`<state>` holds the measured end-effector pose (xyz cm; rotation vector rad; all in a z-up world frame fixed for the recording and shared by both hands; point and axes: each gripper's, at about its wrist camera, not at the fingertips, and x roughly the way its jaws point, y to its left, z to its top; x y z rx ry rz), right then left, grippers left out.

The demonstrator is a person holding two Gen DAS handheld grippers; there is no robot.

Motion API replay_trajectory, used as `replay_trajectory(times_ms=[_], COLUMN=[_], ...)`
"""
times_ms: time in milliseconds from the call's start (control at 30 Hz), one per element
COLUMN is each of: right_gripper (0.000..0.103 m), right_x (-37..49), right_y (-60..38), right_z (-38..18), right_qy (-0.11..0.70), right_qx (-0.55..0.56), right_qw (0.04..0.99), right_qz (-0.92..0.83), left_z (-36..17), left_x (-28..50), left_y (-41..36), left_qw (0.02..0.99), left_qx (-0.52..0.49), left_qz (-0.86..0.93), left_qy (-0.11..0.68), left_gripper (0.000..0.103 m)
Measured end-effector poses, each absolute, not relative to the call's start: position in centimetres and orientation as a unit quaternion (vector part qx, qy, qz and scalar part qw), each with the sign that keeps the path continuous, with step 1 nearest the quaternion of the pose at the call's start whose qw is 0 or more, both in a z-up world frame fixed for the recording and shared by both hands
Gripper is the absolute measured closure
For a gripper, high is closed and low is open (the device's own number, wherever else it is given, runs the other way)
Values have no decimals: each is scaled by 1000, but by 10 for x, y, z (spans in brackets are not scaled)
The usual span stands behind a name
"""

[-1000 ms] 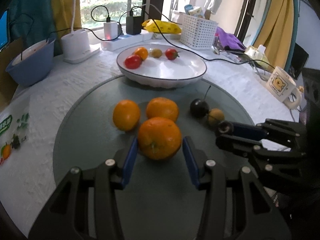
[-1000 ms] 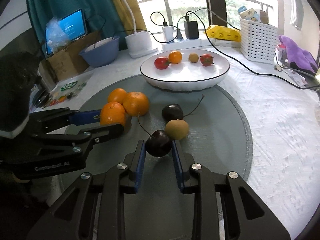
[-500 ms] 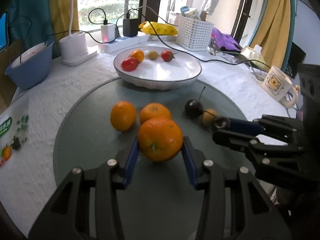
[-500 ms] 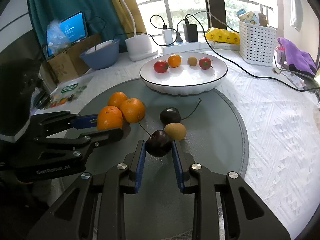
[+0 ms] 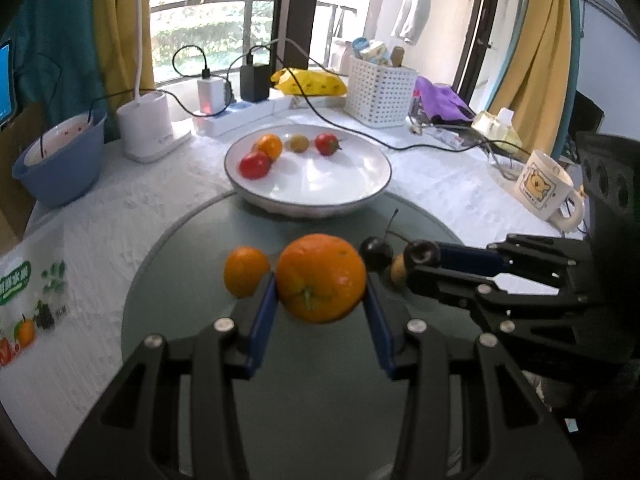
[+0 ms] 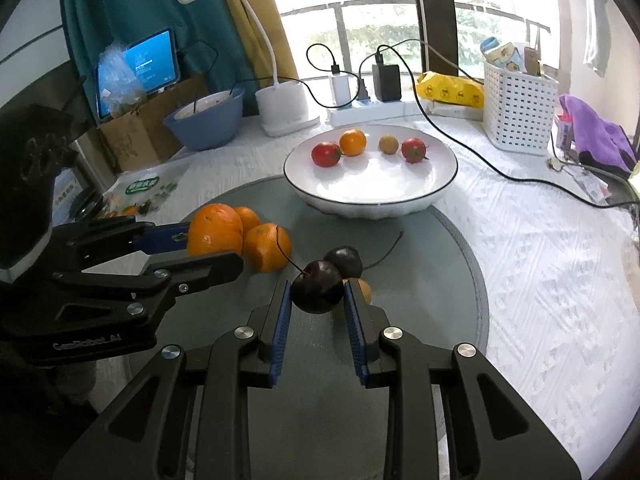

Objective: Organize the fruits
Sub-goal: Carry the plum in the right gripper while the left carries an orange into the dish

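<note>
L gripper [image 5: 322, 300] is clamped on a big orange [image 5: 321, 278], R gripper [image 6: 316, 300] pinches a dark cherry [image 6: 317, 286]; both fruits hang just above the grey mat [image 6: 440, 248], near side of the white plate [image 6: 372, 196]. To do it well: carry each over the plate rim w/o squeezing harder, go low before letting go so nothing rolls, aim for bare plate near the small fruits already inside. Writing: "GenRobot.AI"-like text on L gripper body, blurry; green label on a packet left of plate, unreadable.

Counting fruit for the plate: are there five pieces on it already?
No, the white plate holds four: two tomatoes, one small orange, one yellowish fruit.
</note>
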<state>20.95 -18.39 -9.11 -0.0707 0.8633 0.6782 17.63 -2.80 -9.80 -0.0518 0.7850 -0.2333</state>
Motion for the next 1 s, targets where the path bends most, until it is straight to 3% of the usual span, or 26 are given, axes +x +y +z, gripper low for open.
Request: replay_trajectory(times_ms=[1000], right_gripper=[74], right_x=[298], right_y=[-185], right_z=[-85], right_qy=[393], right_qx=[-30], right_qw=[862], right_qz=[320], left_z=[-90], left_x=[259], left_y=[-34], left_qw=[919], left_qx=[-23], left_qz=[-112], left_qy=[378], left_gripper=[58])
